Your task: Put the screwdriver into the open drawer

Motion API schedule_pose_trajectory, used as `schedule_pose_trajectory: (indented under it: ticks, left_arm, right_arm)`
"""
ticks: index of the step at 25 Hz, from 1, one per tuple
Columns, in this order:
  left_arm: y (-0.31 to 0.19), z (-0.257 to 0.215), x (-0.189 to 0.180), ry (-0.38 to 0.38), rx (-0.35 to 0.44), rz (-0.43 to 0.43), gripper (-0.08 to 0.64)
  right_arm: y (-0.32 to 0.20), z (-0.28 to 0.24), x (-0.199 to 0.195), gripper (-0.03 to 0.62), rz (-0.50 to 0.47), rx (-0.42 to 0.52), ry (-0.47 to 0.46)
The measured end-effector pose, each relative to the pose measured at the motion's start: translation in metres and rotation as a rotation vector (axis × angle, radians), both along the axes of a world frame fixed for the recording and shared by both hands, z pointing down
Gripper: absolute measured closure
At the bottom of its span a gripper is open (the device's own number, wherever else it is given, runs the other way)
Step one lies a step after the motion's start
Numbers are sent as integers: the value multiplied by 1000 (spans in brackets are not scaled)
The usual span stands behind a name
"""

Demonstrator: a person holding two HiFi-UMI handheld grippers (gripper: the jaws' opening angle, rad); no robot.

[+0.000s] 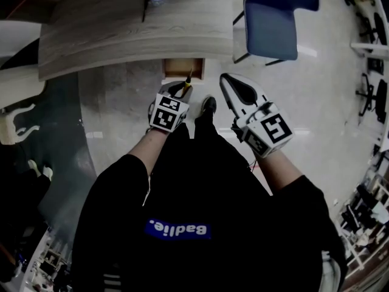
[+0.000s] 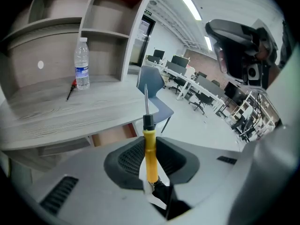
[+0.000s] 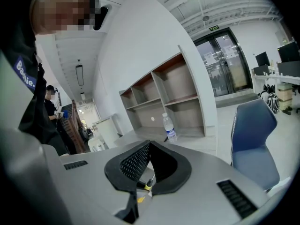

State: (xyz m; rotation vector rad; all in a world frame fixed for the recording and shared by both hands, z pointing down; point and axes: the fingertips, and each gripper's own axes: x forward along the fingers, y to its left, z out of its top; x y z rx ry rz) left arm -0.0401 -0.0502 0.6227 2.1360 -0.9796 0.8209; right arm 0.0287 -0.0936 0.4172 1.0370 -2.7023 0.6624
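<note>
Left gripper [image 2: 148, 143]: clamped on yellow handle of screwdriver [image 2: 150, 161]
Screwdriver: near front edge of open drawer [image 1: 182, 67], not yet inside
Right gripper [image 3: 147, 145]: jaws together, empty, right of drawer

Water bottle [image 2: 81, 63], blue chair [image 1: 275, 18], wooden desk [image 1: 109, 38]

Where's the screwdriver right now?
The screwdriver is in the left gripper, with its yellow handle clamped between the jaws. In the head view it shows just left of centre, tip toward the open drawer under the desk edge.
</note>
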Motion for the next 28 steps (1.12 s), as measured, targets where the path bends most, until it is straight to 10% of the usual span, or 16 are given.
schedule_pose_trajectory:
  ticks: [28]
  left_arm:
    - [-13,119,18,-233,-173,88,485]
  right_arm:
    - [2,12,69,563,83,-20,42]
